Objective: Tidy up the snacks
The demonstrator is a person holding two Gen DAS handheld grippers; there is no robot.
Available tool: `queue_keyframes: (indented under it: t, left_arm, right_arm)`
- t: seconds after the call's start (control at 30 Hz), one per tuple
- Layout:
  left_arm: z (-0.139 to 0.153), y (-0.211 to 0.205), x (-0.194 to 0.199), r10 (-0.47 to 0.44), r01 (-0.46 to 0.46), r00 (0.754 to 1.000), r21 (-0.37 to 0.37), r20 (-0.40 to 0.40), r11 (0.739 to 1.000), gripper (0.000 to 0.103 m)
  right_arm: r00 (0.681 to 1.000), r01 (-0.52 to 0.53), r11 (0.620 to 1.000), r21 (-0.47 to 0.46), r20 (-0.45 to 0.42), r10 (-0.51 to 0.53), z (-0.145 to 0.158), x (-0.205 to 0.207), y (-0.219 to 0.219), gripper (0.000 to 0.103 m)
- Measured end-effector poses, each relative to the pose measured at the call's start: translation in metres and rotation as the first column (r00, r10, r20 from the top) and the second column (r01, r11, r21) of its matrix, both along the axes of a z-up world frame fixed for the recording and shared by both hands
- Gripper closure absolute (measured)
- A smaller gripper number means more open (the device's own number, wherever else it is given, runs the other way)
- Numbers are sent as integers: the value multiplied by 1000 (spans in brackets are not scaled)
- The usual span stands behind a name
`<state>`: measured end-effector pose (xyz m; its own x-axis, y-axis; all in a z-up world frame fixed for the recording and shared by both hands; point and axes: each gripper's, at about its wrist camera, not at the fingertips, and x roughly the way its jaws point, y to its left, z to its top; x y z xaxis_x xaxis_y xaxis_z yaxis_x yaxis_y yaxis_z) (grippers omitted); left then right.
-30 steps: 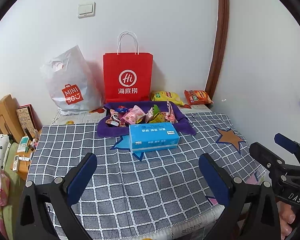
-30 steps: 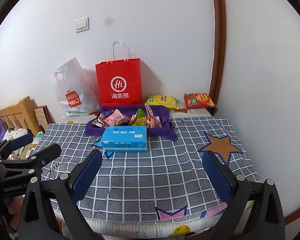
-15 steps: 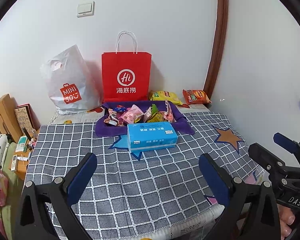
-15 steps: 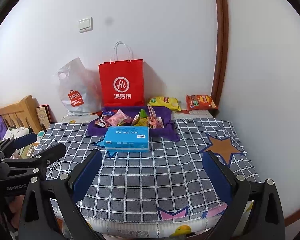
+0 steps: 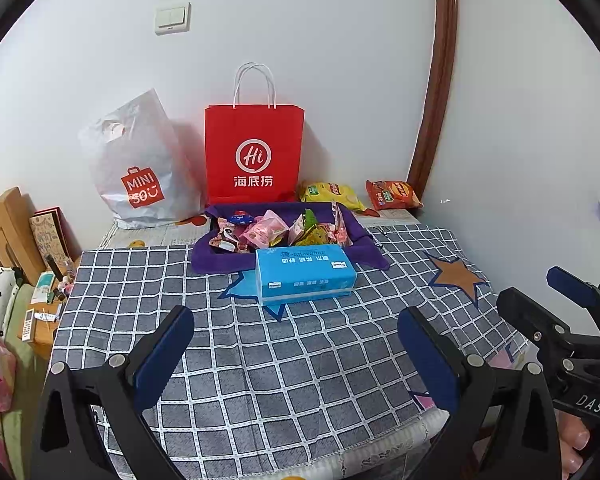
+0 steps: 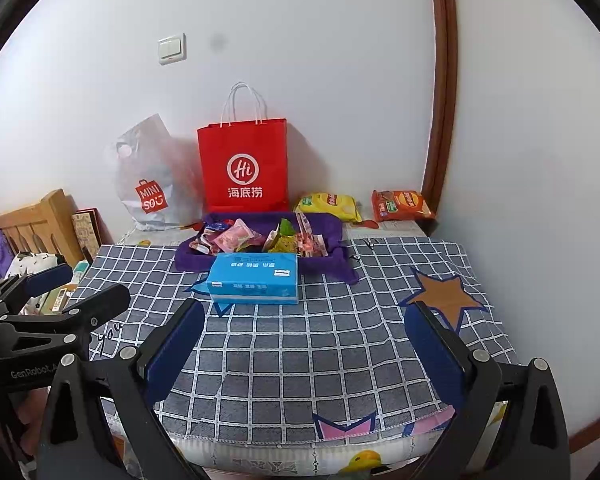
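Both claws hang over the near edge of the checked tablecloth (image 5: 284, 360), holding nothing: the left gripper (image 5: 296, 356) has its blue pads spread wide, and the right gripper (image 6: 304, 352), just beside it, is spread the same way. Straight ahead of both, well beyond the fingertips, lies a blue tissue pack (image 5: 306, 272), flat on the cloth. Right behind it, touching or nearly so, sits a purple tray (image 5: 216, 258) heaped with small wrapped snacks (image 5: 266, 230), so most of the loose sweets are gathered in one holder. Farther on and to the right of the claws, a yellow chip bag (image 5: 332, 196) and an orange chip bag (image 5: 394, 194) lie outside the tray by the wall. A red paper bag (image 5: 254, 156) and a white plastic bag (image 5: 140, 164) stand behind the tray, propped against the wall. This could be either a finished sort or one where the chip bags await placing.
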<state>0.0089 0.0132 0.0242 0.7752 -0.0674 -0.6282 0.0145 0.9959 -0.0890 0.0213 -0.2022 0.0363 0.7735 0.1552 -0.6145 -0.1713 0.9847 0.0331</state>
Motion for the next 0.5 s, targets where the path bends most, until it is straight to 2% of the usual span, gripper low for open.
queue_keyframes:
  t: [0.5]
  left_arm:
    - [0, -1, 0, 1, -1, 1000, 1, 0, 1000, 0]
  right_arm:
    - [1000, 1, 1000, 2, -1, -1, 0, -1, 1, 4]
